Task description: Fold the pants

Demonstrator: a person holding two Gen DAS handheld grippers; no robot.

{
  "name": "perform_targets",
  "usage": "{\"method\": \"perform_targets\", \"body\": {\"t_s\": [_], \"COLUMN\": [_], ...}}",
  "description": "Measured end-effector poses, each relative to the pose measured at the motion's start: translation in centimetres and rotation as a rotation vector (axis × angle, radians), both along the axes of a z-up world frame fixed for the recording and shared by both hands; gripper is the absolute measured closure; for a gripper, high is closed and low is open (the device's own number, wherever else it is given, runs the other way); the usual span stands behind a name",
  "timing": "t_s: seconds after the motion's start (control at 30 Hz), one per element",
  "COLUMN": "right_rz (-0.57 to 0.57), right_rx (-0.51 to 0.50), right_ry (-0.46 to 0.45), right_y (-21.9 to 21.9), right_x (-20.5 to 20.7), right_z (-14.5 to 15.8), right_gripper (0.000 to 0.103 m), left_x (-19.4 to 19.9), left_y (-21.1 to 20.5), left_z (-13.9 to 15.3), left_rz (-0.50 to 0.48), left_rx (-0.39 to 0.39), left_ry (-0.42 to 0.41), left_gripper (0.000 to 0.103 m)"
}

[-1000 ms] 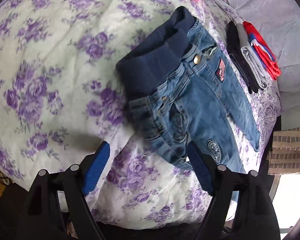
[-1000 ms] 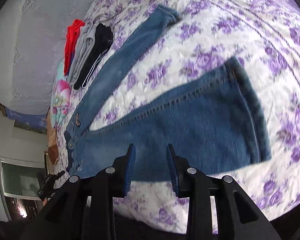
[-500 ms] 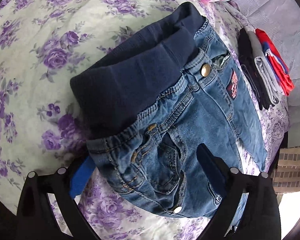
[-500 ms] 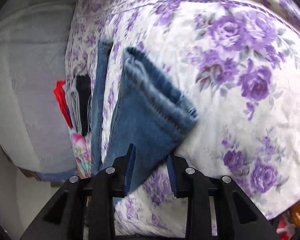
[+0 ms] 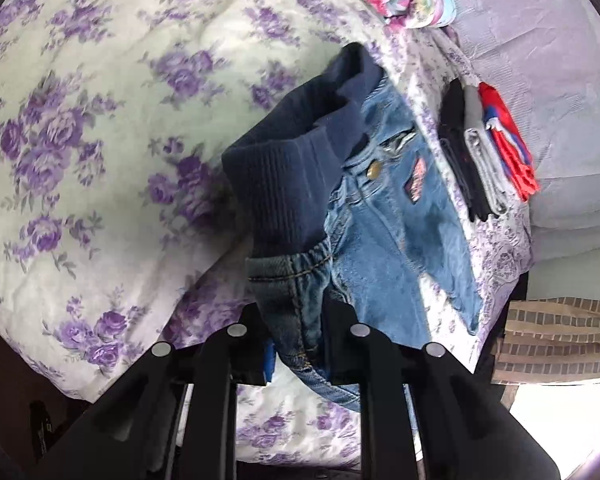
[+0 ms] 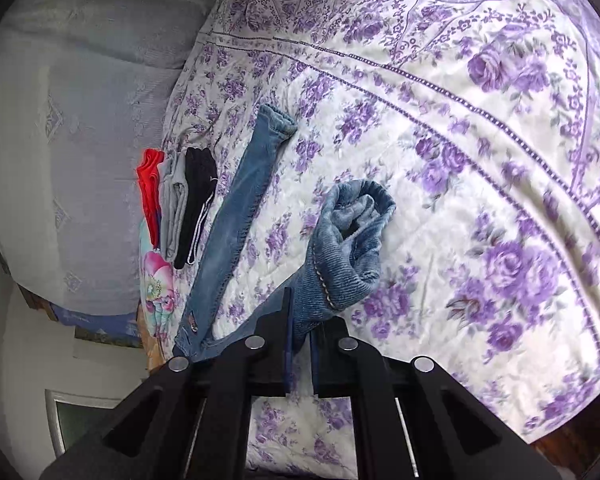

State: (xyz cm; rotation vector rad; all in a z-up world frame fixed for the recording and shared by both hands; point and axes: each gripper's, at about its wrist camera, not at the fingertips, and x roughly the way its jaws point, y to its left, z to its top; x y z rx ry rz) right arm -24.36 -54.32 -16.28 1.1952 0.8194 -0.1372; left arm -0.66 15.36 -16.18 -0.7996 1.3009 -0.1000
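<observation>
One pair of small blue denim jeans with navy ribbed waistband, bunched on a purple-floral quilt: left gripper clenches the waist, right gripper clenches one leg cuff.

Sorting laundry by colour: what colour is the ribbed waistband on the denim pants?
Dark navy ribbed waistband, best in the left wrist view.

Blue denim jeans with navy ribbed waistband, white bedspread with purple roses, red, grey, black folded clothes
</observation>
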Motion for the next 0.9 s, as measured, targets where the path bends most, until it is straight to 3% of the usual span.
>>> {"method": "perform_targets", "body": {"t_s": [0.03,0.1,0.13,0.17,0.2,0.27,0.33,0.4,0.47,0.57,0.73,0.83,0.9], "right_rz": [0.011,0.018,0.014,-0.010,-0.036,-0.072,-0.128,-0.206,-0.149,0.019,0.255,0.328,0.319], "right_rx": [0.009,0.010,0.021,0.045,0.086,0.102,-0.003,-0.170,-0.339,-0.514,-0.634,-0.643,-0.679], "right_ry": [0.029,0.115,0.137,0.129,0.115,0.126,0.149,0.177,0.136,0.090,0.117,0.234,0.224], "right_y": [-0.2,0.2,0.6,0.6,0.3,-0.5,-1.8,-2.7,-1.6,3.0,9.9,11.7,12.2], "right_x": [0.0,-0.4,-0.8,-1.2,-2.0,-3.0,-4.2,-4.8,-3.0,1.7,7.0,7.7,7.6], "right_z": [-1.2,-4.3,-5.5,-6.0,-6.1,-5.2,-2.9,0.1,2.8,4.3,1.6,-2.5,-1.8], "right_gripper": [0.097,0.096,0.096,0.096,0.091,0.082,0.070,0.069,0.065,0.048,0.045,0.043,0.043], "left_x": [-0.2,-0.9,-1.3,-1.6,-1.8,-1.9,-1.6,-1.0,0.1,1.8,3.8,3.5,3.5], "left_y": [0.0,0.3,0.6,0.8,1.0,1.2,0.6,-1.4,-4.6,-9.3,-10.0,-11.2,-11.5], "left_z": [-1.2,-3.0,-2.9,-2.4,-1.4,1.1,4.3,6.7,7.9,6.6,-1.0,-0.3,1.4], "left_rz": [0.007,0.036,0.053,0.055,0.048,0.038,-0.015,-0.079,-0.170,-0.300,-0.347,-0.387,-0.398], "left_rx": [0.006,0.024,0.005,0.009,0.057,0.193,0.311,0.404,0.482,0.553,0.590,0.658,0.652], "left_ry": [0.025,0.059,0.052,0.050,0.045,-0.003,-0.088,-0.181,-0.247,-0.273,-0.160,-0.186,-0.202], "left_gripper": [0.086,0.069,0.067,0.059,0.047,0.044,0.043,0.026,0.019,0.019,0.019,0.017,0.017]}}
